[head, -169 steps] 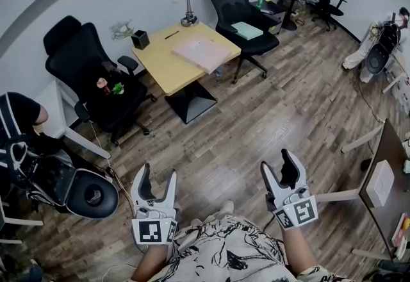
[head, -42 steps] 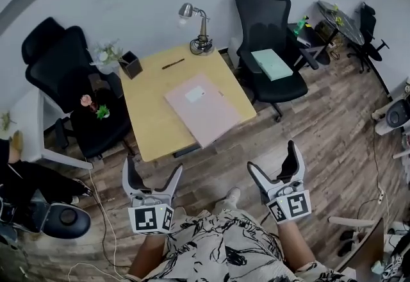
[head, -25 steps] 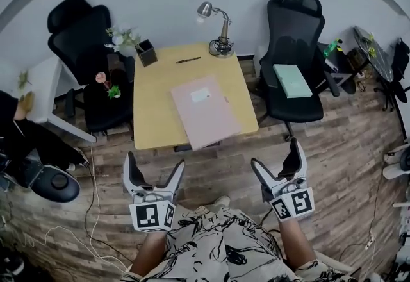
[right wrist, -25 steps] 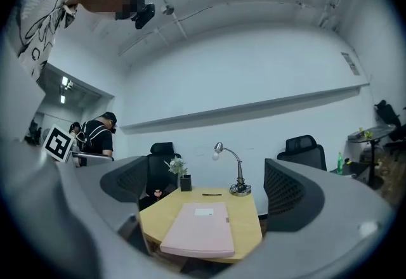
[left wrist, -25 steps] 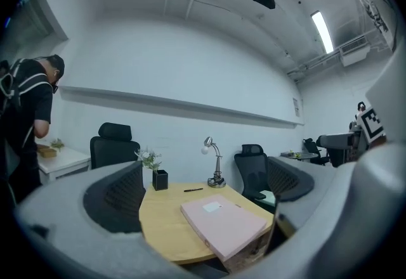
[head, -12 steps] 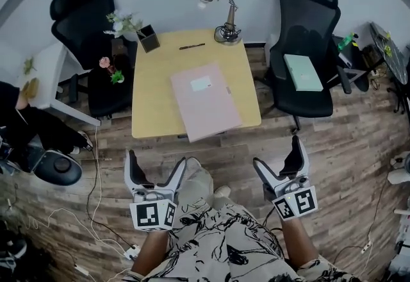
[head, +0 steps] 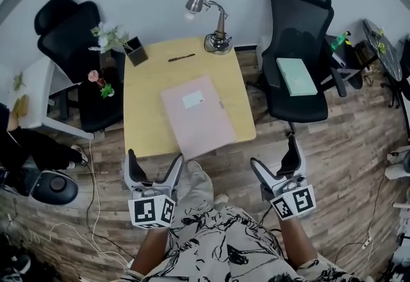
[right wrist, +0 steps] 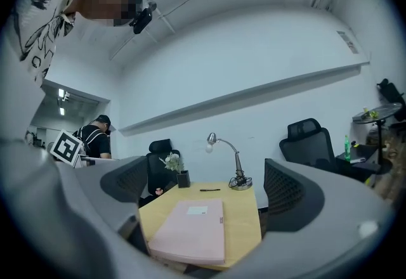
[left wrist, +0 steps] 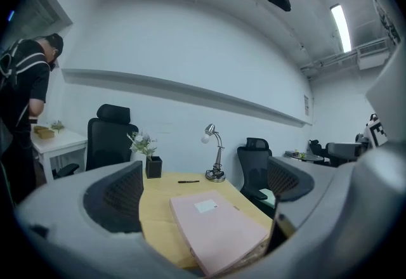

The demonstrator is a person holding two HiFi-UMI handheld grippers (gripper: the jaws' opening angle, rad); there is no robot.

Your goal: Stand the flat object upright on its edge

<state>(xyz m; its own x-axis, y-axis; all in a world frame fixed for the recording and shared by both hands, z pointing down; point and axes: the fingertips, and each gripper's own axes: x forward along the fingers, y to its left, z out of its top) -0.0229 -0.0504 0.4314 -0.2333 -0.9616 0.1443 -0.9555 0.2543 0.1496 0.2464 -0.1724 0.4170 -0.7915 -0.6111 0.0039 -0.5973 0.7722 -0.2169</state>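
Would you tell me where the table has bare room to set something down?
The widest bare patch is the left strip of the table, between the pink folder and the left edge. A narrower band lies between the pen and the folder. The lamp corner is crowded.

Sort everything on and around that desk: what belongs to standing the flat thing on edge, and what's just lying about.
For the job: flat pink rectangular folder, lying on the yellow wooden desk; left gripper and right gripper, jaws open, empty.

Lying about: silver desk lamp; black pen; black square pot of white flowers; mint-green book on the black office chair.
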